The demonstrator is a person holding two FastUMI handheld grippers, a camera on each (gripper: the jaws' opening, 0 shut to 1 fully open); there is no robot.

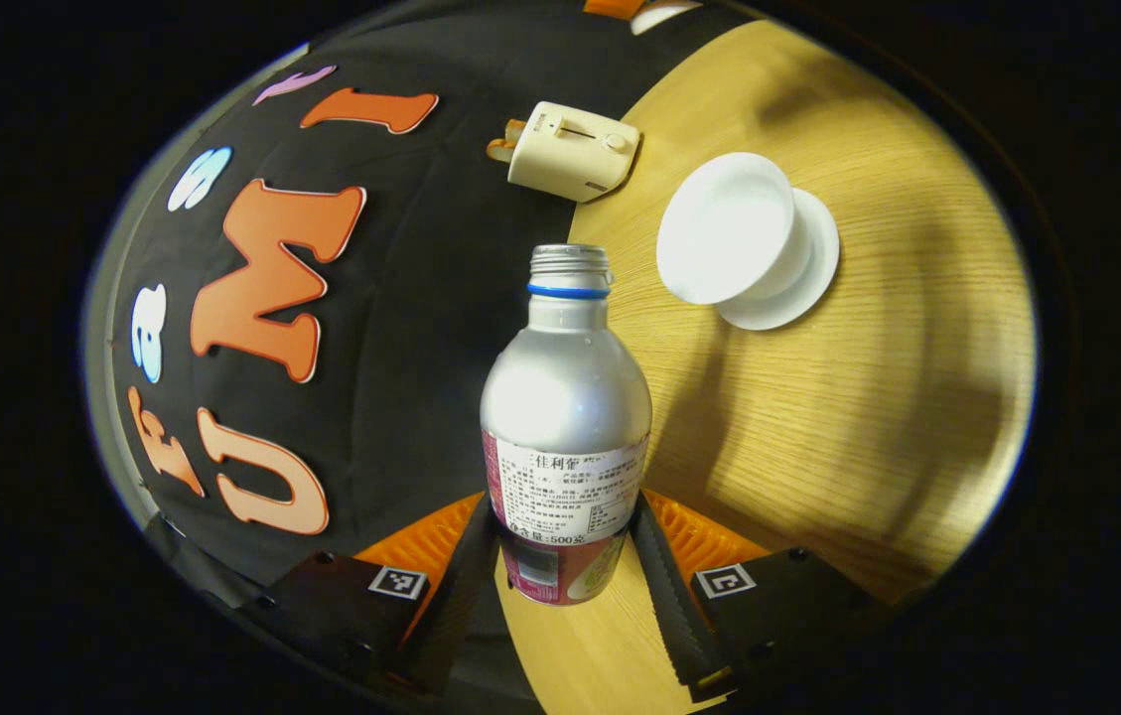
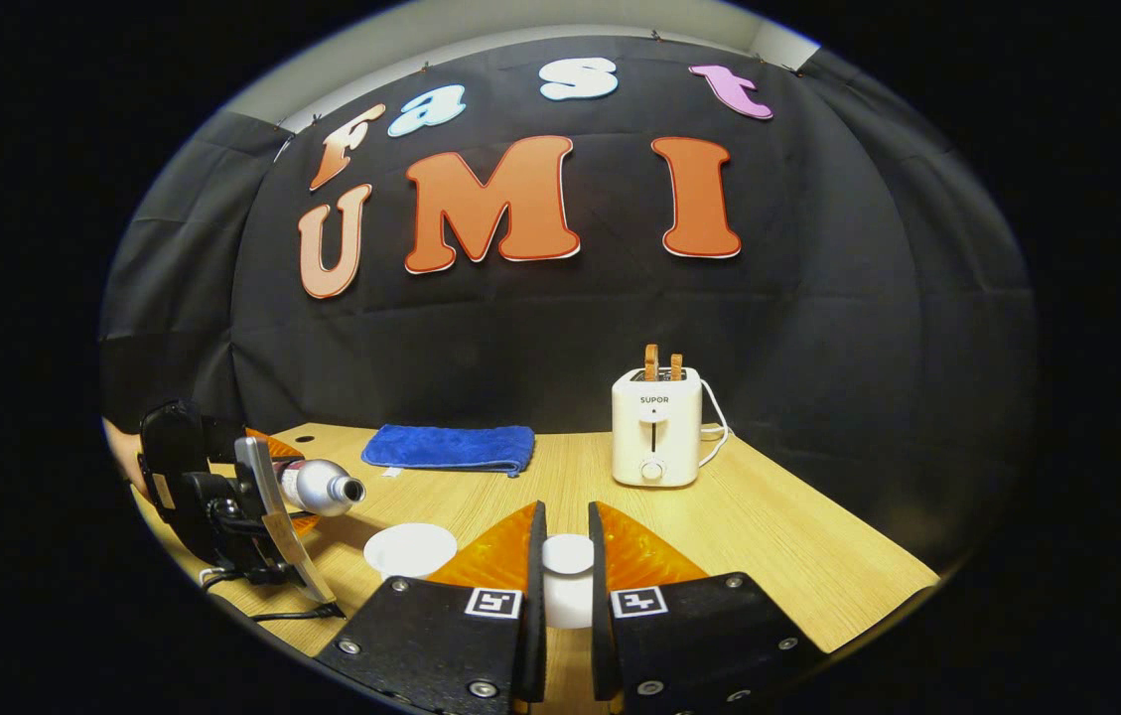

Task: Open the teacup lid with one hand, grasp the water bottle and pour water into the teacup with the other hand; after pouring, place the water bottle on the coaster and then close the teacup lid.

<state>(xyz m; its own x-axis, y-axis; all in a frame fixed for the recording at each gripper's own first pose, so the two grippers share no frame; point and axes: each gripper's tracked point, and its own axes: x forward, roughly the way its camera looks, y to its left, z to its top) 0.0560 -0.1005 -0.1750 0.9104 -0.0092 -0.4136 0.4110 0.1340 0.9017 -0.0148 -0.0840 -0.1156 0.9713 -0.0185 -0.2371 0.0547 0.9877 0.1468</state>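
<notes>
Two tongs engaged: left tongs [image 1: 565,556] pinch the water bottle [image 1: 565,397], tipped toward the open teacup [image 1: 729,238]; right tongs [image 2: 565,571] pinch the lid [image 2: 568,556] beside the teacup. Pouring step, judged; next, mouth over cup rim.

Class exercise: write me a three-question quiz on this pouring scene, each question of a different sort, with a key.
1. True or false: the water bottle has its cap on.
2. Which hand-held gripper grips the teacup lid? A) left B) right
3. Fill in: the toaster holds two slices of ____.

Key:
1. False; its neck is open and it is tilted toward the teacup by the left hand-held gripper.
2. B, the right hand-held gripper.
3. Toast.
</notes>
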